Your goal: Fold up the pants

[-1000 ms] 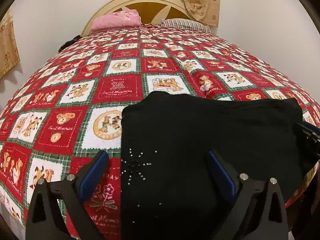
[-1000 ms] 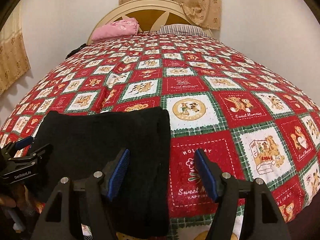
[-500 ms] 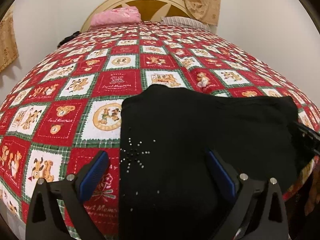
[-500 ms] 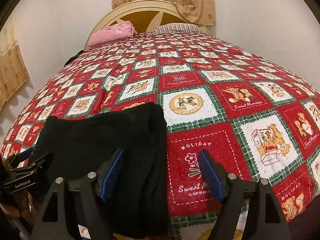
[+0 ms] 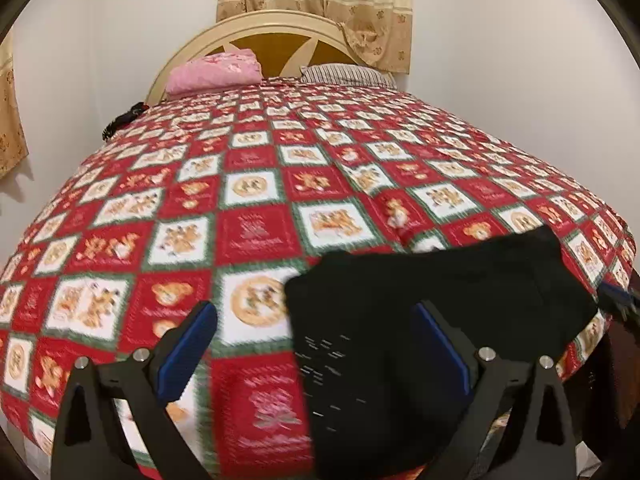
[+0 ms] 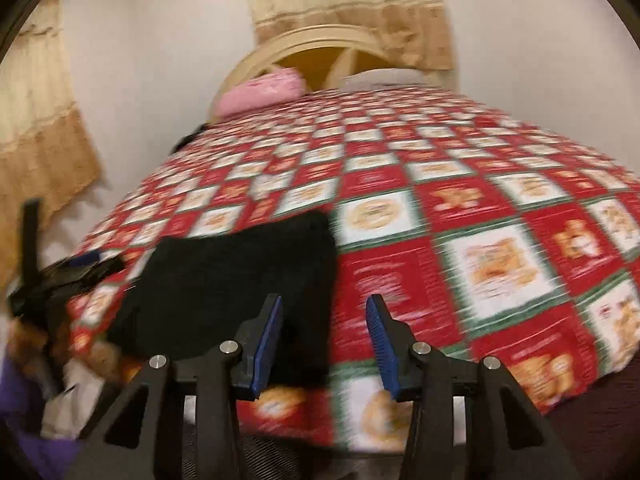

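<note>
Left wrist view: left hand-held gripper [image 5: 314, 338] spread wide, nothing between its fingers, hovering over the near edge of the bed [image 5: 256, 184]. Black pants [image 5: 424, 320] lie as a folded bundle on the quilt at the foot of the bed, near the right corner; left finger sits over bare quilt, right finger over the fabric. Long axis of the bundle runs left-right across the bed edge, short side pointing up toward the headboard [image 5: 276, 36]. Small sparkly studs show on the near-left part. Tip of the right hand-held gripper [image 5: 618, 300] peeks in at the far right edge, just beside the bundle.

Right wrist view: heavy motion blur. Right hand-held gripper [image 6: 324, 338] also parted and empty, narrower gap than the left one, straddling the bundle's right edge. Pants [image 6: 236, 276] sit left of centre, their near edge at or over the mattress edge; cannot tell which. Left hand-held gripper [image 6: 68, 268] shows blurred at far left.

Risks, my judgement: bundle is close to the bed edge, so a nudge or a snagging finger could drag it off; fast moves could catch a top layer and undo the fold
</note>
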